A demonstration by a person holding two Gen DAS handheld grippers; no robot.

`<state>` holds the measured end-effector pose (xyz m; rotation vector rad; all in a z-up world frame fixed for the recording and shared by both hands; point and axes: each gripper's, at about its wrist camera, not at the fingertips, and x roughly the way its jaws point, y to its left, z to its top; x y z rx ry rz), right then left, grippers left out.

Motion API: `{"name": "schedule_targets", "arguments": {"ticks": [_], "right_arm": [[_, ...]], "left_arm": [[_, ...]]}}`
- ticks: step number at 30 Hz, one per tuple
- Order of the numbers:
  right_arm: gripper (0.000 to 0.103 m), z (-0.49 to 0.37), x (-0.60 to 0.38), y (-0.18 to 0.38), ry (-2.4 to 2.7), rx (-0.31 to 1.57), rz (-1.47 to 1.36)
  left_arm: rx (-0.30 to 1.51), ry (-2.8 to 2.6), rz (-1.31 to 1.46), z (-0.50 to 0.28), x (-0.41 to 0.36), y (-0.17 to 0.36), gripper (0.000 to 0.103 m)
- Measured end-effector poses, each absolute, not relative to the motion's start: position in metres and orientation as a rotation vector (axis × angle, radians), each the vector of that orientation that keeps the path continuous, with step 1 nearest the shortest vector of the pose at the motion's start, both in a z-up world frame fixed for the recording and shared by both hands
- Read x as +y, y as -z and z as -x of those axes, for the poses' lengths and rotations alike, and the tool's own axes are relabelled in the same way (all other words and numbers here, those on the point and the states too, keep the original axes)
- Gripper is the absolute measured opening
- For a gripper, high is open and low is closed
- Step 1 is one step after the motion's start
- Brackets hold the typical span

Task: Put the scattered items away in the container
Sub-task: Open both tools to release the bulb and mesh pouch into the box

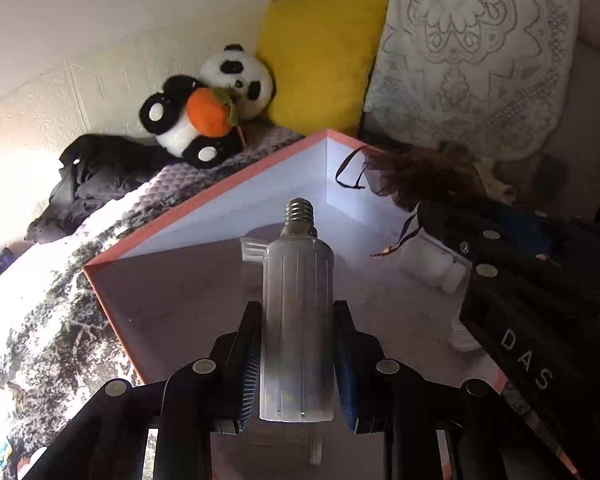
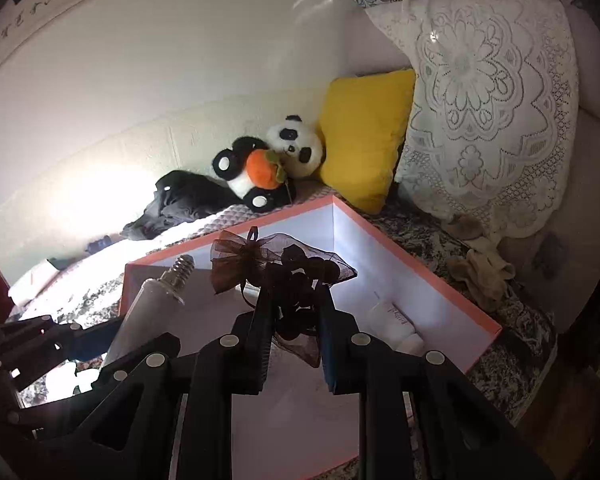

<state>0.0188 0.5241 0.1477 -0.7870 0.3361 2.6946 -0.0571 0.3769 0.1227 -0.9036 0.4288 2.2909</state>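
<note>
My left gripper (image 1: pixel 298 312) is shut on a long frosted light bulb (image 1: pixel 298 320), screw base pointing forward, held above the open pink-rimmed box (image 1: pixel 204 200). The bulb also shows in the right wrist view (image 2: pixel 148 308), with the left gripper (image 2: pixel 80 340) at the left. My right gripper (image 2: pixel 292 300) is shut on a dark sheer drawstring pouch (image 2: pixel 284 268) of dark round pieces, over the box (image 2: pixel 420 268). In the left wrist view the pouch (image 1: pixel 416 176) and right gripper body (image 1: pixel 520 300) hang at the right. A white bottle (image 2: pixel 396 322) lies in the box.
The box sits on a patterned bedspread (image 1: pixel 40 320). A panda plush (image 1: pixel 208 108) with an orange fruit, a yellow cushion (image 1: pixel 320 56), a lace-covered pillow (image 1: pixel 480 60) and dark clothing (image 1: pixel 100 172) lie behind it by the wall. Beige cloth (image 2: pixel 484 276) lies right of the box.
</note>
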Motion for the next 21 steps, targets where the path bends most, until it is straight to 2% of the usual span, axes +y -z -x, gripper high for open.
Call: {"name": "schedule_targets", "arguments": {"ticks": [8,9,10,11,12,13,14,15,16,21], "right_arm": [[0.022,0.008,0.551,-0.140,-2.616,0.324,0.806],[0.022,0.010,0.553,-0.138,-2.607,0.319,0.820],[0.023,0.013,0.555,-0.135,-2.599,0.311,0.843],[0.025,0.017,0.555,-0.130,-2.588,0.295,0.881],[0.032,0.020,0.554,-0.125,-2.567,0.272,0.911],[0.040,0.022,0.553,-0.121,-2.539,0.249,0.928],[0.065,0.023,0.555,-0.118,-2.522,0.253,0.932],[0.084,0.022,0.557,-0.117,-2.509,0.252,0.925],[0.087,0.019,0.558,-0.118,-2.493,0.239,0.901],[0.088,0.008,0.563,-0.127,-2.457,0.267,0.819]], "left_arm": [[0.474,-2.262,0.989,0.084,0.395,-0.096,0.029],[0.466,-2.260,1.004,0.087,0.395,-0.094,0.037],[0.460,-2.261,1.014,0.091,0.396,-0.094,0.061],[0.452,-2.262,1.015,0.093,0.396,-0.094,0.074],[0.446,-2.264,1.004,0.094,0.395,-0.096,0.089],[0.484,-2.277,0.986,0.092,0.396,-0.096,0.089],[0.499,-2.279,0.971,0.091,0.396,-0.097,0.090],[0.498,-2.270,0.967,0.091,0.395,-0.099,0.090],[0.486,-2.262,0.970,0.092,0.393,-0.101,0.091],[0.434,-2.294,0.964,0.096,0.377,-0.113,0.093]]}}
